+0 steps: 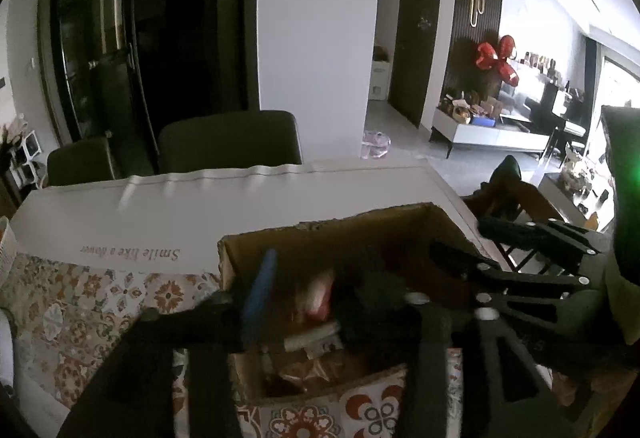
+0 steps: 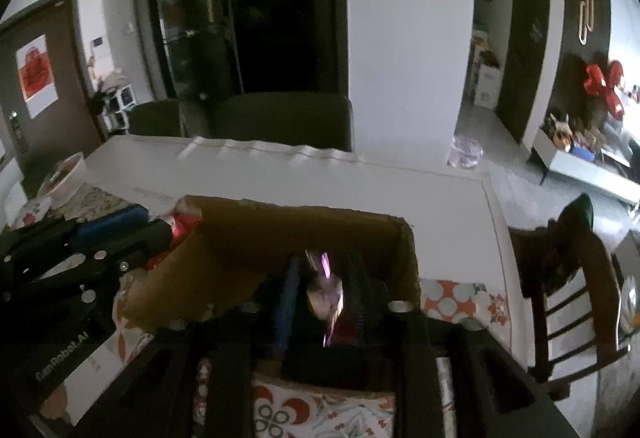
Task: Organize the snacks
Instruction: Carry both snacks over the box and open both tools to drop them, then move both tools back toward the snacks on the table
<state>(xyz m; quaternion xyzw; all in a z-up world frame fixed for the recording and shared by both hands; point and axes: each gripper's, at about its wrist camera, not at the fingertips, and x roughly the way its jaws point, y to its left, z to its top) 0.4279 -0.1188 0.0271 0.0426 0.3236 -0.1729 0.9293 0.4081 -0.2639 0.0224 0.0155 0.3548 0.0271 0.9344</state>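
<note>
An open cardboard box (image 1: 320, 238) (image 2: 280, 226) stands on the patterned tablecloth and holds several snack packets. My left gripper (image 1: 320, 262) hangs over the box with its jaws apart; a pinkish packet (image 1: 320, 294) lies below, between the blue pad and the dark finger, touching neither. My right gripper (image 2: 325, 262) is over the same box, jaws apart around a blurred purple-pink packet (image 2: 326, 298) that the pads do not press. Each gripper shows in the other's view: the right gripper (image 1: 460, 236) at the box's right side, the left gripper (image 2: 154, 222) at its left, by a red packet (image 2: 184, 222).
The table (image 1: 240, 206) carries a white cloth printed "Smile like a flower" beyond the box. Two dark chairs (image 1: 230, 142) stand at its far side and a wooden chair (image 2: 568, 298) at its right end. A bowl (image 2: 64, 174) sits at the far left.
</note>
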